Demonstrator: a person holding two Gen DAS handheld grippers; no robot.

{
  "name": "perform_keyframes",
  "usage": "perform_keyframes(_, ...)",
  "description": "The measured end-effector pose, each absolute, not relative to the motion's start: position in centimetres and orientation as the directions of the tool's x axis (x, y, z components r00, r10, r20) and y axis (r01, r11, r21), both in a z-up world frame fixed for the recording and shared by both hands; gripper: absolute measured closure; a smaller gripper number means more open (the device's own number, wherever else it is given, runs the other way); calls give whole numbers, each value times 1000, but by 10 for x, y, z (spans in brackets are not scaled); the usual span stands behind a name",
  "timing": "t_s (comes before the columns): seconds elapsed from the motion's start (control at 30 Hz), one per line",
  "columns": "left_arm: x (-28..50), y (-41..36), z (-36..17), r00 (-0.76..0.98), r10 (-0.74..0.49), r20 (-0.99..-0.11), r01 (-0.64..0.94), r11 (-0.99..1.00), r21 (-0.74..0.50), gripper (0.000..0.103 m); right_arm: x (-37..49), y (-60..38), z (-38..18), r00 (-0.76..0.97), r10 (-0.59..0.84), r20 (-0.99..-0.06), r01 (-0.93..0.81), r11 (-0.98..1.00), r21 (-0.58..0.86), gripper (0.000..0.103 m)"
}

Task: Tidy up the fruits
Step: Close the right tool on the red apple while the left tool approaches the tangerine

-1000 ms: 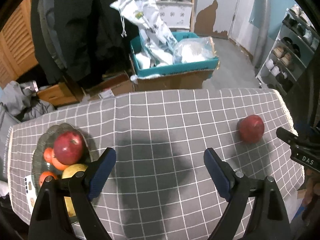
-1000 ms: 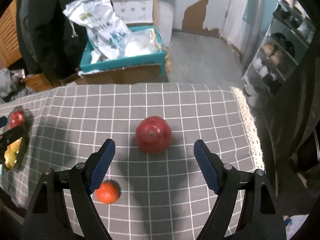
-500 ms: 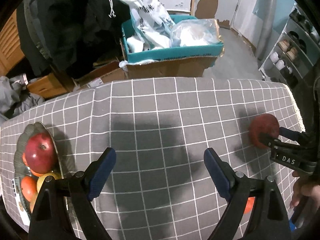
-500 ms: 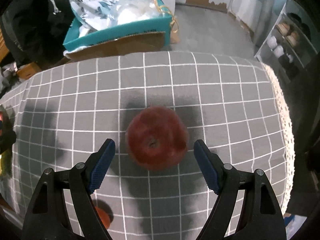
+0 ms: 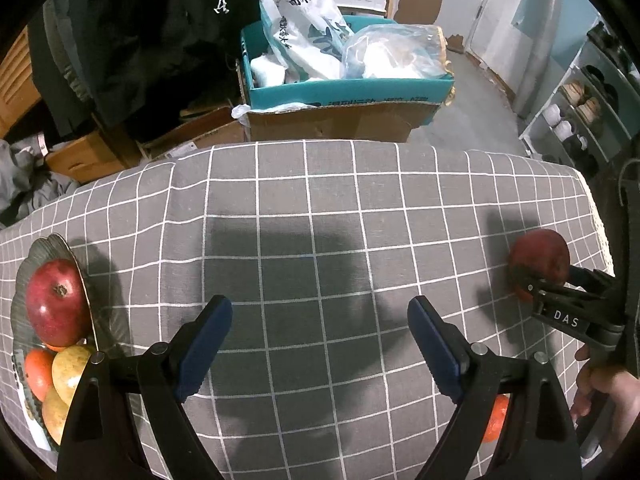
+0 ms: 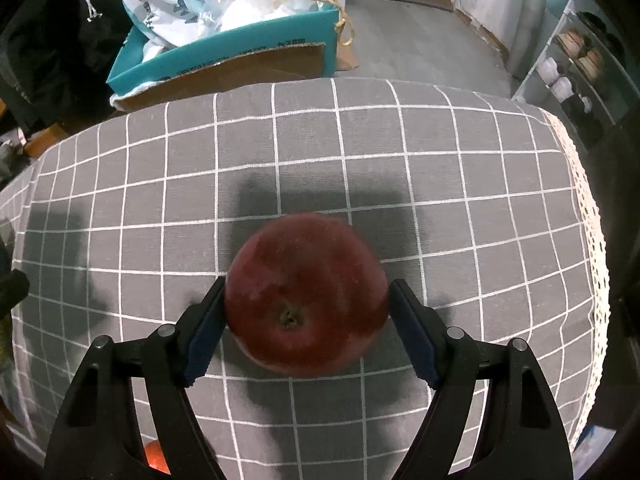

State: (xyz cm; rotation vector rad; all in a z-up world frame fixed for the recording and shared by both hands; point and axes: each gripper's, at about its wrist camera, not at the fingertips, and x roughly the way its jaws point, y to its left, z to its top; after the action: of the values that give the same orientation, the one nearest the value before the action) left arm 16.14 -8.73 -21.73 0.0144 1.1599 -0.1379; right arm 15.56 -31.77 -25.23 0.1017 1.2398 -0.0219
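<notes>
A dark red apple (image 6: pixel 306 292) sits on the grey checked tablecloth (image 6: pixel 400 168), between the two fingers of my right gripper (image 6: pixel 308 320). The jaws stand wide, both pads at the apple's sides; contact cannot be told. The apple (image 5: pixel 540 256) and right gripper (image 5: pixel 538 276) also show at the right of the left wrist view. My left gripper (image 5: pixel 320 340) is open and empty over the cloth's middle. A glass bowl (image 5: pixel 52 240) at the left holds a red apple (image 5: pixel 56 308), yellow fruit (image 5: pixel 72 368) and orange fruit (image 5: pixel 38 372).
A small orange fruit (image 5: pixel 494 420) lies on the cloth near the front right, also low in the right wrist view (image 6: pixel 156 456). Beyond the table's far edge stands a teal cardboard box (image 5: pixel 344 92) with bags. A shoe rack (image 5: pixel 580 112) stands at the right.
My right gripper has come down and forward around the dark red apple, which now sits between its fingers. My left gripper has shifted so the bowl lies further left in its view.
</notes>
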Motion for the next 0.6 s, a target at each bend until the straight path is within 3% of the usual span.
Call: perform_keyframes(0.6,130,-106,-201,395,-156,-905,175,980,-93,12,108,-312,-223,365,14,-931,66,997,41,29)
